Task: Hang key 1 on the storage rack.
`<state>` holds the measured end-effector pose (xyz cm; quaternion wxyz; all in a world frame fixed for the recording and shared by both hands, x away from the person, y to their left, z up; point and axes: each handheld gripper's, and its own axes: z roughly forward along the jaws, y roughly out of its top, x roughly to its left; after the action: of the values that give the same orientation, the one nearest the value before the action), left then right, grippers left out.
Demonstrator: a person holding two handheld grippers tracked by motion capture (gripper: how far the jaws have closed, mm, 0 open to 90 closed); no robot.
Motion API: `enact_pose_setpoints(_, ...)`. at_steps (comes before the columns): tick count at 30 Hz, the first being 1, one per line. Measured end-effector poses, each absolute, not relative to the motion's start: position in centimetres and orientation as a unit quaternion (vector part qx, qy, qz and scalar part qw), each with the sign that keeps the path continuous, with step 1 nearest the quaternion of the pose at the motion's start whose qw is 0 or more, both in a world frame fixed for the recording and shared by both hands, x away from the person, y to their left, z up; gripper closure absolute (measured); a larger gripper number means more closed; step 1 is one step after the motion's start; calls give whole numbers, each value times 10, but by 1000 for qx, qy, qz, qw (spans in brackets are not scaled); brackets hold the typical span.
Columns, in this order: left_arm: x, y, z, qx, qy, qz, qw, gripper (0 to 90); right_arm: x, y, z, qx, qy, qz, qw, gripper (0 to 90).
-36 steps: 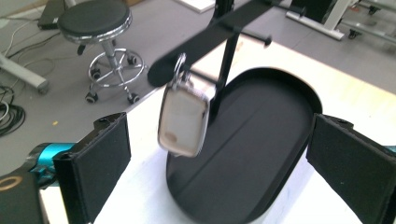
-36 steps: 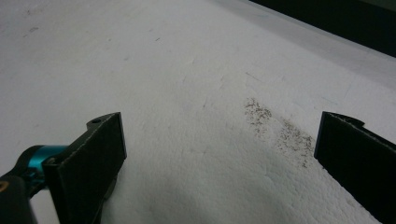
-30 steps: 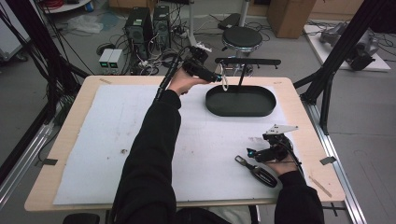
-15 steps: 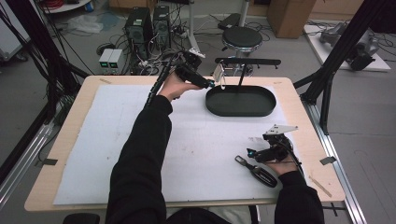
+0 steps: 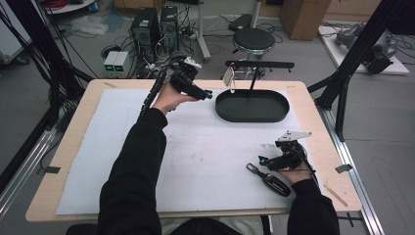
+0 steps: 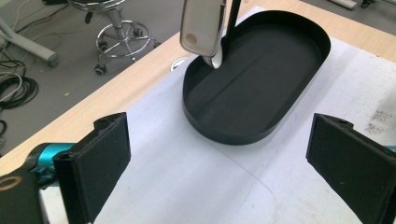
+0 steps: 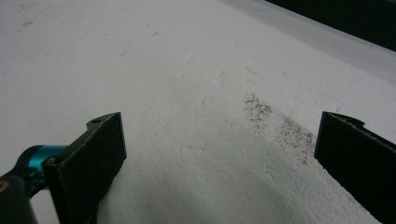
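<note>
- One left gripper [image 5: 208, 95], black with a teal fitting, sits in the upper middle of the high view, held just left of the tray; its jaws stand wide apart with nothing between them.
- One black oval metal tray [image 5: 252, 115] lies in the upper right of centre of the high view, on the white sheet; in the left gripper view it fills the upper middle [image 6: 280, 116], beyond the open jaws.
- One thin black post [image 5: 254, 81] rises from the tray's far edge and carries a single black crossbar [image 5: 259, 64].
- One small shiny metal tag [image 6: 201, 25] hangs at the top middle of the left gripper view, over the tray's far rim.
- One right gripper [image 5: 264, 162] rests low in the lower right of the high view, jaws spread wide and empty over the white foam sheet [image 7: 187, 70].
- One black-handled tool [image 5: 271, 181] lies just beside that gripper, lower right.
- One wooden table [image 5: 78, 112] bears it all.
</note>
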<state>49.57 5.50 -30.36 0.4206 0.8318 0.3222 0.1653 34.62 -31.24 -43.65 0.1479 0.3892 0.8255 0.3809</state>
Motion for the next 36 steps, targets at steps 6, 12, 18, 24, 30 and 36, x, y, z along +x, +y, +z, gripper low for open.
enact_pose_setpoints(6, 487, 69, -303, 828, 326, 169, 423, 68, 346, -312, -436, 389, 826, 381, 148, 14)
enact_pose_setpoints(12, 477, 85, -307, 826, 331, 171, 423, 68, 346, -312, -437, 389, 827, 378, 149, 14)
enact_pose_setpoints(18, 469, 104, -314, 822, 343, 175, 419, 68, 346, -311, -437, 390, 827, 377, 147, 14)
enact_pose_setpoints(24, 463, 117, -323, 825, 351, 177, 405, 68, 347, -311, -438, 389, 829, 374, 146, 15)
enact_pose_setpoints(30, 455, 122, -325, 829, 348, 175, 401, 68, 347, -310, -439, 389, 831, 369, 148, 14)
enact_pose_setpoints(36, 448, 130, -327, 832, 349, 174, 395, 68, 347, -310, -439, 387, 832, 369, 148, 14)
